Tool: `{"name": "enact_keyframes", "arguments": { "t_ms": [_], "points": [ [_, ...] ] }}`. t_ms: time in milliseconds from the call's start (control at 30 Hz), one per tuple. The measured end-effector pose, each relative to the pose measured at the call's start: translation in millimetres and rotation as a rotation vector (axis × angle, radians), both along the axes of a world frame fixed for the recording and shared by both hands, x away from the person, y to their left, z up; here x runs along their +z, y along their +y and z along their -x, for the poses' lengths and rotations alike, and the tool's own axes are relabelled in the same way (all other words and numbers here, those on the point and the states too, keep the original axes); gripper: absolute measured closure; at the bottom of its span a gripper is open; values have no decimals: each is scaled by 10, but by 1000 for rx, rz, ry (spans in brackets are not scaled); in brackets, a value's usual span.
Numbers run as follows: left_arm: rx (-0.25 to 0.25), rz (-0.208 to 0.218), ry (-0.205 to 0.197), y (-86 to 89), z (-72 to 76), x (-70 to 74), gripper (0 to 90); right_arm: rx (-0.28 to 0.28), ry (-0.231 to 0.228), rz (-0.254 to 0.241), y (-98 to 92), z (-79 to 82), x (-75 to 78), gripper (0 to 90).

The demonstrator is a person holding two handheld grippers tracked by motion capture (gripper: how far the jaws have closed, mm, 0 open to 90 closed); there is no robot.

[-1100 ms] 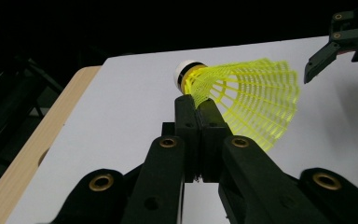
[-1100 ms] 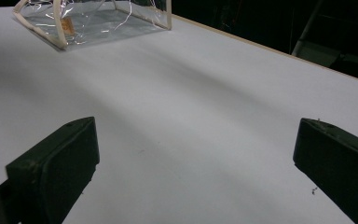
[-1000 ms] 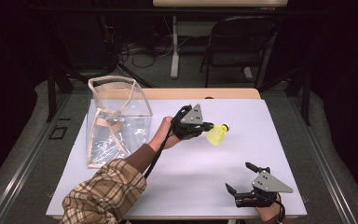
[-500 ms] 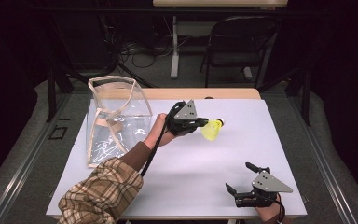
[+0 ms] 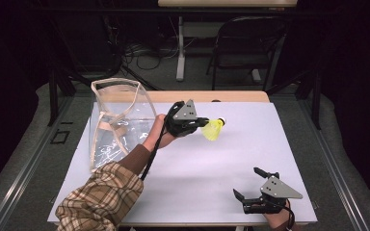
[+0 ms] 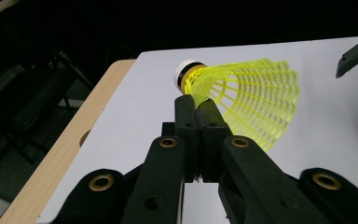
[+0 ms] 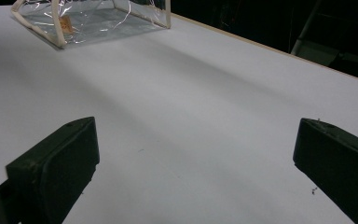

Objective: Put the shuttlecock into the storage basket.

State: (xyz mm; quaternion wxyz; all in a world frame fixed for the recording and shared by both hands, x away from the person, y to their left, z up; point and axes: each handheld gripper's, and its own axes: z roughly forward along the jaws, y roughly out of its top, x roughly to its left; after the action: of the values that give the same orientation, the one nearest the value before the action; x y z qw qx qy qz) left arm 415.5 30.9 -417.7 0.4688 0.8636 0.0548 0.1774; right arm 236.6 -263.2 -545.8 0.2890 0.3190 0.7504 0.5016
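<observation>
The left tool (image 5: 203, 123) is clamped on the yellow shuttlecock (image 5: 214, 129), lifted off the table (image 5: 197, 173); the clear bag (image 5: 118, 120) behind it awaits. The right tool (image 5: 250, 190) rests with jaws apart.

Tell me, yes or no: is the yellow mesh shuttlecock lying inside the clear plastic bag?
No, the yellow mesh shuttlecock is pinched in the left gripper, outside the clear plastic bag.

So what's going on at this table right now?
A person is working with a handheld gripper in each hand. The left gripper has its jaws shut on the skirt of a yellow shuttlecock, held above the white table beside a clear plastic bag that stands open at the left. The right gripper sits near the table's front right corner with its jaws open and nothing between them.
</observation>
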Motion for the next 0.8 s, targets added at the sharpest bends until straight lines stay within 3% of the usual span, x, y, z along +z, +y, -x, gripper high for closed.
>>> {"name": "enact_keyframes", "arguments": {
  "t_ms": [800],
  "points": [
    [84,20,-7,328,-87,71,893,0,3,5,4,-1,-1,0]
  ]
}}
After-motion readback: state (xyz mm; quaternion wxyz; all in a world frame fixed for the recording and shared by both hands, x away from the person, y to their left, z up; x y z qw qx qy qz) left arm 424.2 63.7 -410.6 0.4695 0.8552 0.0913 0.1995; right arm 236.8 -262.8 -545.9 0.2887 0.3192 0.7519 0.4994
